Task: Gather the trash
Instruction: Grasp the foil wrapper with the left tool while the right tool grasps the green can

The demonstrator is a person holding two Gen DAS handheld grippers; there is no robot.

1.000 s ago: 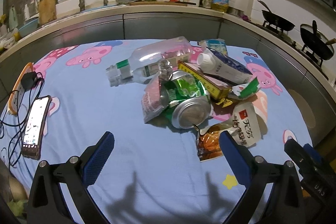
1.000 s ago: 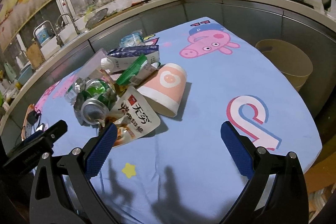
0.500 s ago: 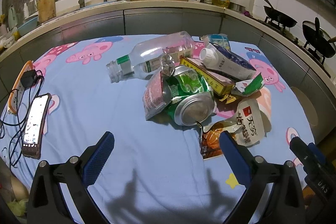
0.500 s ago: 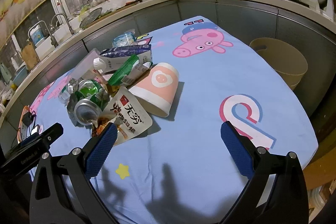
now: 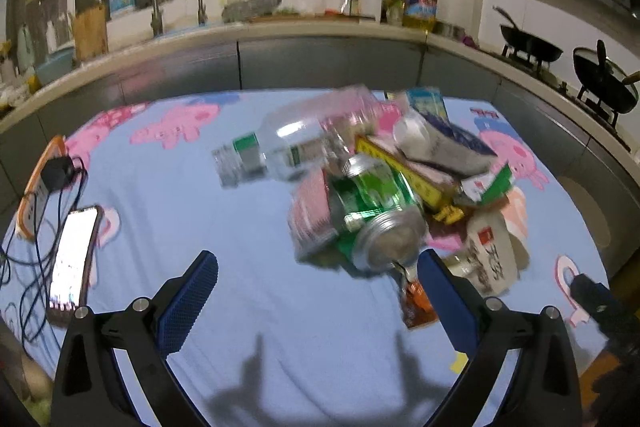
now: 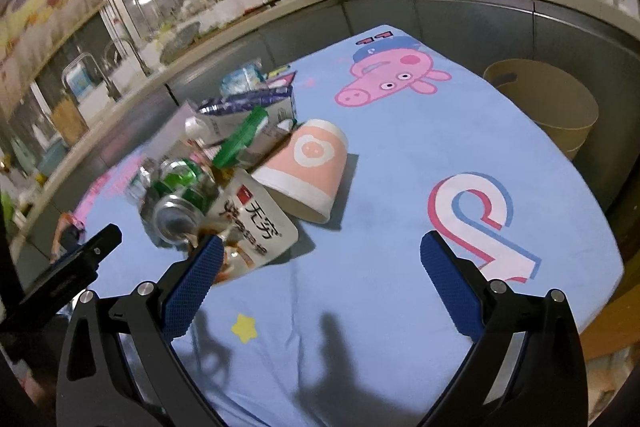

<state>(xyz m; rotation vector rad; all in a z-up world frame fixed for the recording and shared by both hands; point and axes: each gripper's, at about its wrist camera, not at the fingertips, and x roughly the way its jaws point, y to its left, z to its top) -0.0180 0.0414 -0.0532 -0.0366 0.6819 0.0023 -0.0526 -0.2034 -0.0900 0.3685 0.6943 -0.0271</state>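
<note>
Judging from how things lie, collecting has not begun: the left gripper [image 5: 316, 287] and the right gripper [image 6: 320, 273] both hang with fingers wide apart and empty over the near edge of the table [image 6: 400, 155]. The trash pile, with green can [image 5: 376, 211], clear bottle [image 5: 288, 143], snack pouch [image 6: 256, 227] and paper cup [image 6: 308, 167], lies toward the table's right side. The tan bin [image 6: 548, 99] stands past the right edge; its inside is hidden. The left view is blurred.

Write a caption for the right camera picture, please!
Open right gripper above a blue cloth, near a tipped cup, a snack bag and a can.
</note>
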